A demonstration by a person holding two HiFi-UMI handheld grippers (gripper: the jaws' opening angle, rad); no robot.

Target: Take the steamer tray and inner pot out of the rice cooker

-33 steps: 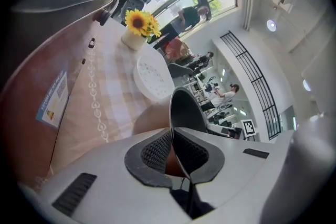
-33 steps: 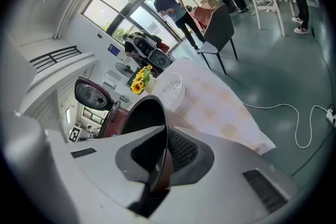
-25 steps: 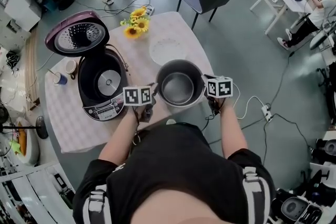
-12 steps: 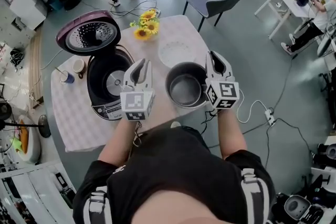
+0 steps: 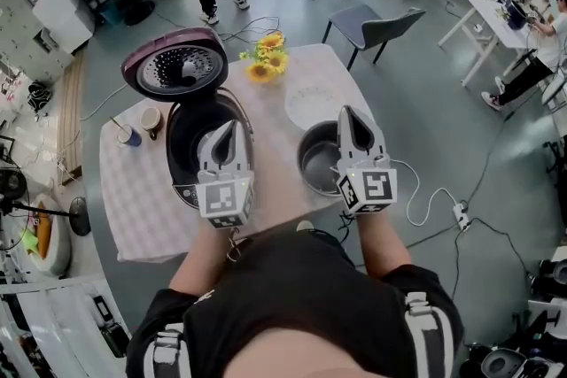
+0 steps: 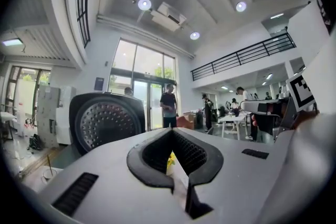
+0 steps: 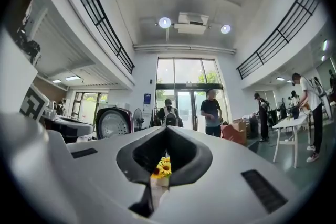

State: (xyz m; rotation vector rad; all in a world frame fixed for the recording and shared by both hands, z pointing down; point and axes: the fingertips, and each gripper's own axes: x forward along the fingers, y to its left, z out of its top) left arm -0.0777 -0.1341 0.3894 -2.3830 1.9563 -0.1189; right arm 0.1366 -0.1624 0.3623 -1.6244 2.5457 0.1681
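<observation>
The grey inner pot [image 5: 317, 162] stands on the table, right of the open rice cooker [image 5: 188, 146], whose purple lid [image 5: 180, 66] is up. Just beyond the pot lies the white steamer tray [image 5: 312, 102]. My left gripper [image 5: 226, 127] hovers high over the cooker's body; it has just been closing and is now shut on nothing. My right gripper [image 5: 349, 113] hovers over the pot's right rim, its jaws likewise just closed with nothing between them. In the left gripper view the jaws of the left gripper [image 6: 173, 136] meet, and so do those of the right gripper [image 7: 167, 131] in its own view.
Yellow flowers [image 5: 268, 59] stand at the table's far edge. A mug [image 5: 151, 119] and a blue cup [image 5: 129, 137] sit left of the cooker. A grey chair [image 5: 372, 20] stands beyond the table. People stand farther off, and cables lie on the floor at right.
Both grippers let go of the pot's rim, rose well above the table and tipped up to point level. The pot stayed on the table beside the cooker.
</observation>
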